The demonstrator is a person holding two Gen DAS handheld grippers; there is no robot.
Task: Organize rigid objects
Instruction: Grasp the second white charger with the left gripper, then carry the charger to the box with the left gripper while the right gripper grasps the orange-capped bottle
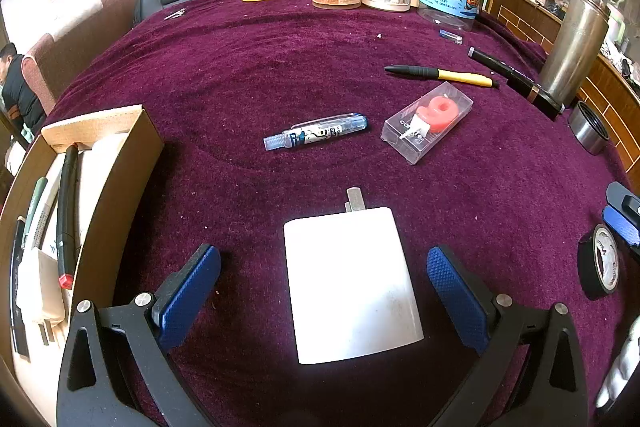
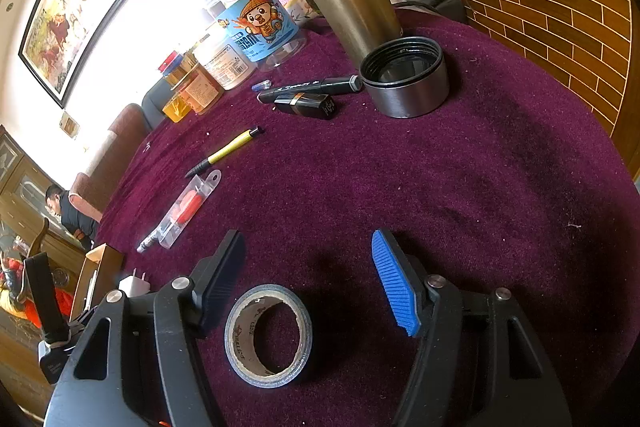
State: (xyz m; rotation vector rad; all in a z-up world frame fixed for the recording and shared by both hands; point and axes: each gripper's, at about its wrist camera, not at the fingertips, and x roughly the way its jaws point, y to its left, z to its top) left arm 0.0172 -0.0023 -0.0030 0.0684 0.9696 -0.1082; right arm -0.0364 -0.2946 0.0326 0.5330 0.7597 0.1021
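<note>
Left tool (image 1: 324, 291) wide around white charger (image 1: 352, 287)

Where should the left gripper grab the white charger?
Across the charger's two long flat sides, mid-body, coming straight down from above. It lies flat between the open left gripper, prongs pointing away, so the smooth parallel sides already face the pads; avoid the prong end.

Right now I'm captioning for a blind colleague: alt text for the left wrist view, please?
The open left gripper straddles a white rectangular plug-in charger lying flat on a purple plush tablecloth, untouched. A brown cardboard box of pens sits to its left; a clear blue-tipped pen lies beyond.
</note>
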